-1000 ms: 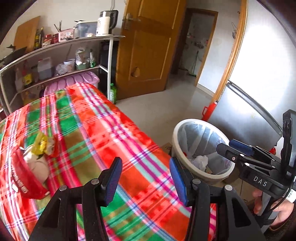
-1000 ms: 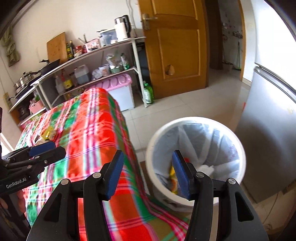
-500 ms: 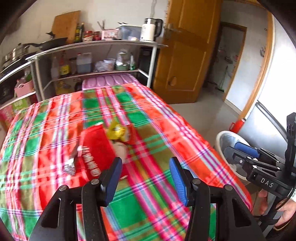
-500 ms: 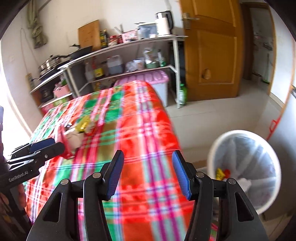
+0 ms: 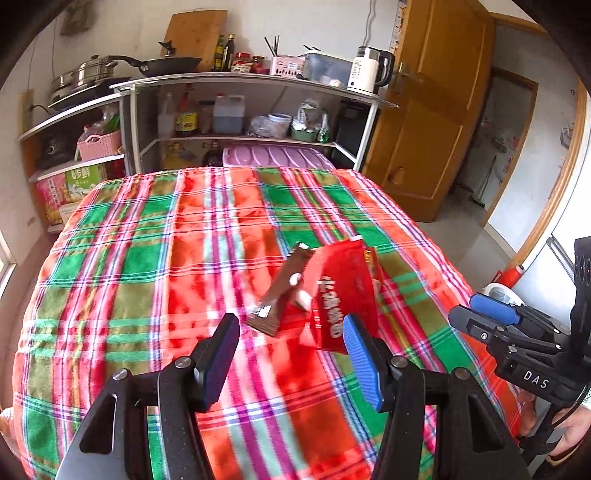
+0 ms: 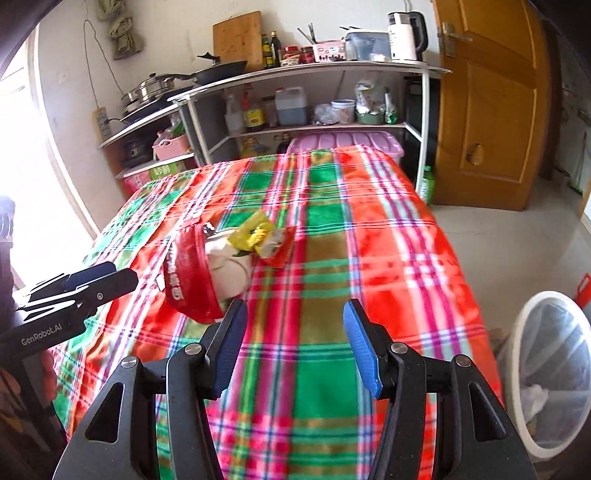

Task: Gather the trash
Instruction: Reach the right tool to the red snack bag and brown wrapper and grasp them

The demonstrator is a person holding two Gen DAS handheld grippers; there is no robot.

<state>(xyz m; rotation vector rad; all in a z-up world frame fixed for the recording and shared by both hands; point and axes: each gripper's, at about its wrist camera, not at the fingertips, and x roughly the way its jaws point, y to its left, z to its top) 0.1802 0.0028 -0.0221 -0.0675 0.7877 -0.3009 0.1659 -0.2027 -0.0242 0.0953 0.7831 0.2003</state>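
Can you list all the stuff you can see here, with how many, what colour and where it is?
tablecloth: one, red and green plaid, covering the table
red wrapper: one, red, on the cloth near the left gripper
yellow wrapper: one, yellow, behind the red wrapper
brown box: one, brown, beside the red wrapper
bin: one, white, on the floor at right
kettle: one, white, top shelf
door: one, brown, far right
left gripper: one, black with blue pads, jaws opening, empty
right gripper: one, same colours, open, empty
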